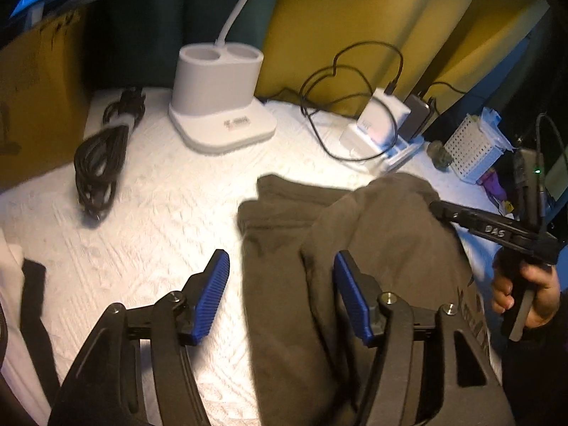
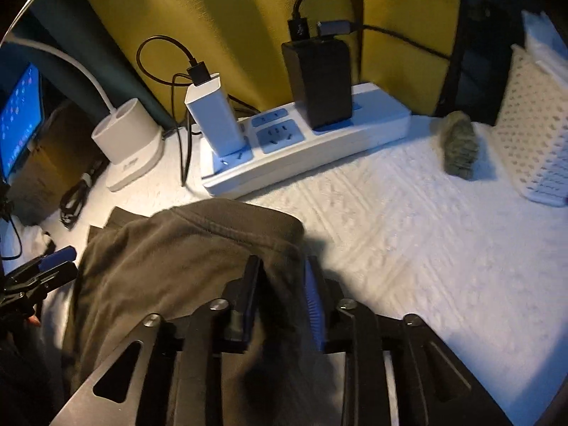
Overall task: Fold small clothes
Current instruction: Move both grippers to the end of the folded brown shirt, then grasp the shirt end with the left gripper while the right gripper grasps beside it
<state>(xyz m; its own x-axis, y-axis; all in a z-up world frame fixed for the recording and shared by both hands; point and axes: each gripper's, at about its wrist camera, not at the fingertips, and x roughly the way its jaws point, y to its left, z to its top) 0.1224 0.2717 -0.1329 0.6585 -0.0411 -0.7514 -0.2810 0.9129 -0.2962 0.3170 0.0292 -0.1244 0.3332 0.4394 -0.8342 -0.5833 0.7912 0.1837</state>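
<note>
One fold in on the dark garment (image 1: 372,234), more remaining; left gripper (image 1: 280,294) gapes empty, right gripper (image 2: 280,294) straddles bunched cloth, grip unclear

You work at a home desk corner: the counter (image 1: 142,191) has a white textured cover, at 12 o'clock stands a white desk lamp (image 1: 222,103), at 1 o'clock a power strip (image 2: 305,142) with chargers before a yellow curtain (image 1: 355,17).
</note>
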